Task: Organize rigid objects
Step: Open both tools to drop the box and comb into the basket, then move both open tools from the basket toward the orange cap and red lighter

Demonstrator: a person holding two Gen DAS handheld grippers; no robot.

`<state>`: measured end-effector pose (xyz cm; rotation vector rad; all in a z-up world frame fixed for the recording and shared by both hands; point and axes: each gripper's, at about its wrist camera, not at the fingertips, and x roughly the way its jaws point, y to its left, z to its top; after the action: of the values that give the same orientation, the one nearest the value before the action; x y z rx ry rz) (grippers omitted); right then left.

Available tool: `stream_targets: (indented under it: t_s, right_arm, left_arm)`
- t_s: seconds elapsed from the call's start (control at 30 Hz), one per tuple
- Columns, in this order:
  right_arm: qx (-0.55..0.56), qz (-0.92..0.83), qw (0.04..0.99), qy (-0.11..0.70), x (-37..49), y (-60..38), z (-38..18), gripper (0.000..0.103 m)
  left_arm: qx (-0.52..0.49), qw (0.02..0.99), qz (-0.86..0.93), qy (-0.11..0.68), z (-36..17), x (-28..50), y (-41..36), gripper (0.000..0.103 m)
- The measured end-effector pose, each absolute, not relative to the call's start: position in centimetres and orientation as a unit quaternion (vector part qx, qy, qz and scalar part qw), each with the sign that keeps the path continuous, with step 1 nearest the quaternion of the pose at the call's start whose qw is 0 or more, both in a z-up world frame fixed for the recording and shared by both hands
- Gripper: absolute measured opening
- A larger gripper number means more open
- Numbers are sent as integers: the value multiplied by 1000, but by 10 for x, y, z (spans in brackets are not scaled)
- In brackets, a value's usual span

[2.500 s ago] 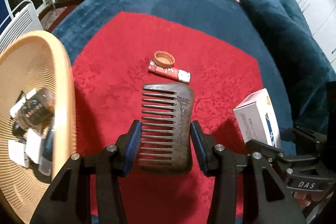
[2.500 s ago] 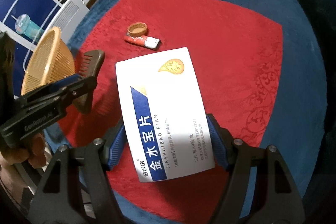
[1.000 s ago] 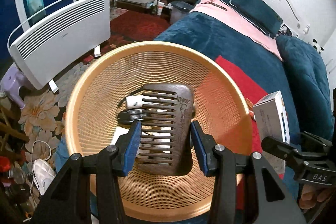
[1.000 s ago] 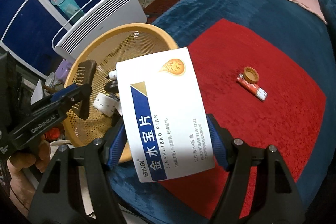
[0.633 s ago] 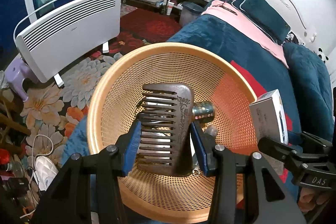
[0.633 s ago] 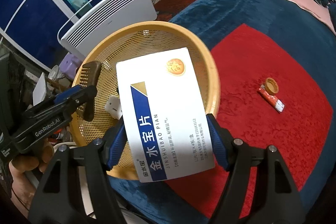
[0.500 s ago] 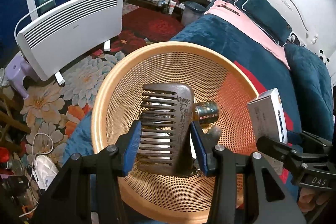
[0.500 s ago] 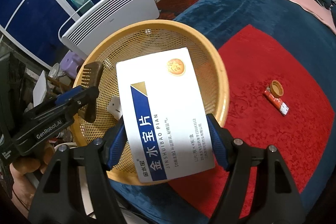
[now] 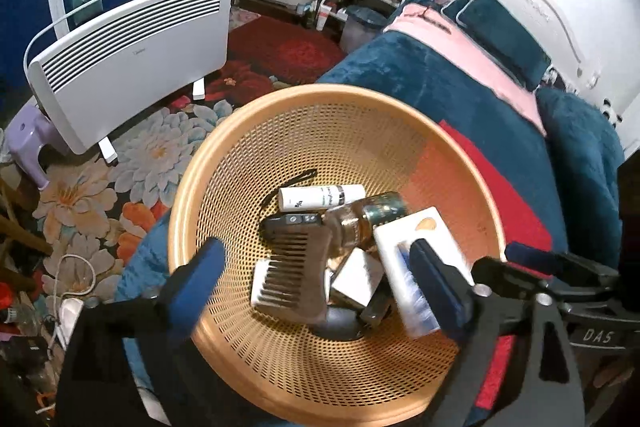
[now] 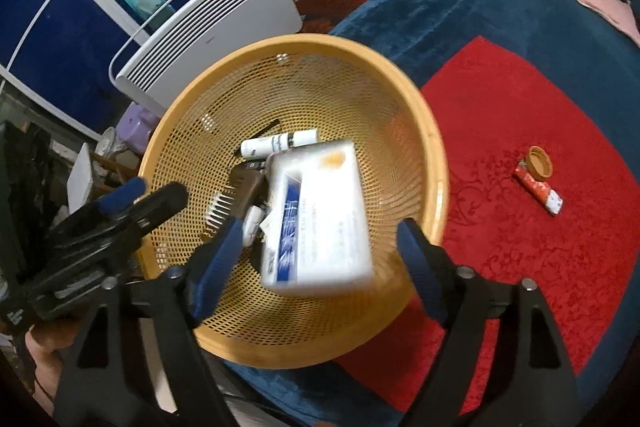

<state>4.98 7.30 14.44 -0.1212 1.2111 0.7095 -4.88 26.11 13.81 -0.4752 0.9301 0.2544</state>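
both grippers' fingers opening, nothing clamped | comb (image 9: 294, 279) and box (image 10: 320, 215) dropped in basket (image 10: 434, 163) | cap (image 10: 540, 163) far right, right gripper (image 10: 320, 259) nearer

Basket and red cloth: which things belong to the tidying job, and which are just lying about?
Job:
round orange mesh plastic basket
white and blue cardboard box
dark wooden comb
orange round cap
red and white packet

Lying about:
white panel heater
lilac plastic stool
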Motion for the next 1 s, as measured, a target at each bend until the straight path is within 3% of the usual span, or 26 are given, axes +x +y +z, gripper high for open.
stream_targets:
  t_s: [0.1,1.0]
  right_arm:
    - [-51,323,766,554,49,69,148,103]
    - [-55,299,781,545,48,40,153,103]
  left_arm:
    - [-220,859,125,444,142,-47,259,102]
    - [-195,857,149,453,147,-47,244,102]
